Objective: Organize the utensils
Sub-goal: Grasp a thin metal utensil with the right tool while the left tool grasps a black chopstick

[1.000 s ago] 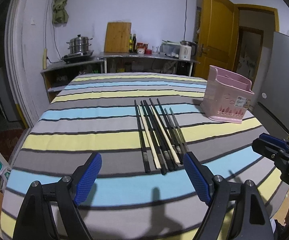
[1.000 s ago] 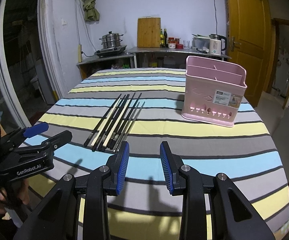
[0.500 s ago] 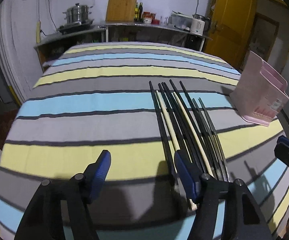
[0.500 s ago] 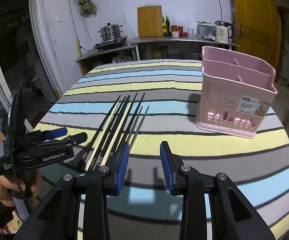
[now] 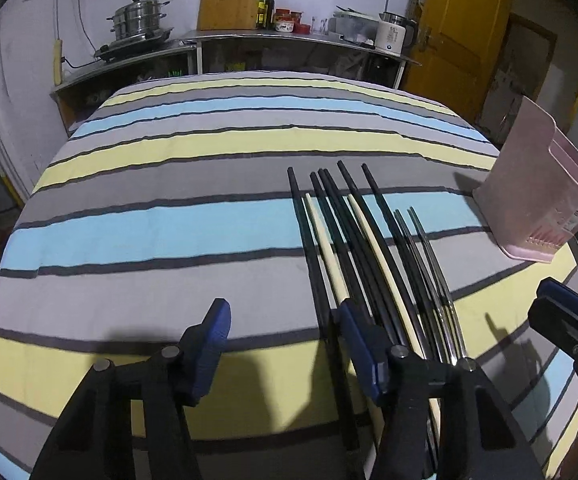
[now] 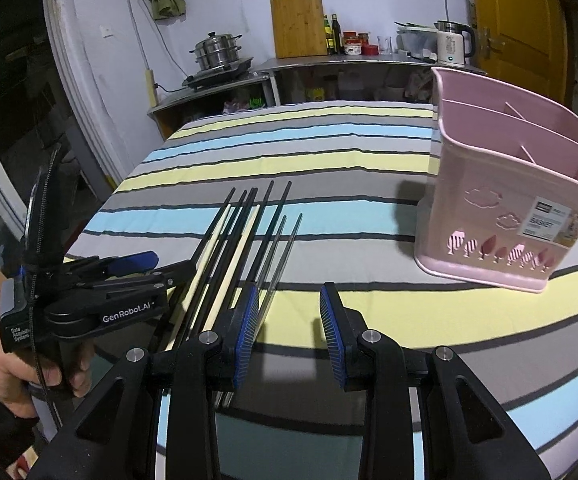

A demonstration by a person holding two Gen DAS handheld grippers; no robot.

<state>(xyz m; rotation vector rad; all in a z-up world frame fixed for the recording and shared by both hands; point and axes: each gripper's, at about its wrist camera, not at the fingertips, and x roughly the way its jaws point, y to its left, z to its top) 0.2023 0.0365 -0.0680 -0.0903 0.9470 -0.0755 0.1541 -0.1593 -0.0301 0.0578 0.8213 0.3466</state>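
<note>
I am bringing the left gripper [image 5: 283, 336] closer to the chopsticks [image 5: 353, 248] on the table [image 5: 149, 224]. Its fingers have been closing but are holding nothing. The right gripper [image 6: 289, 332] is nearer too, fingers narrow and empty. The basket [image 6: 505, 208] is standing beside them.

A row of chopsticks [image 6: 241, 248] lies on the striped desk [image 6: 329, 152], the pink basket [image 6: 505, 216] upright to the right. The right hand-held gripper [image 6: 287, 336] hovers open near them; the left hand-held gripper [image 6: 161, 266] reaches in from the left.
</note>
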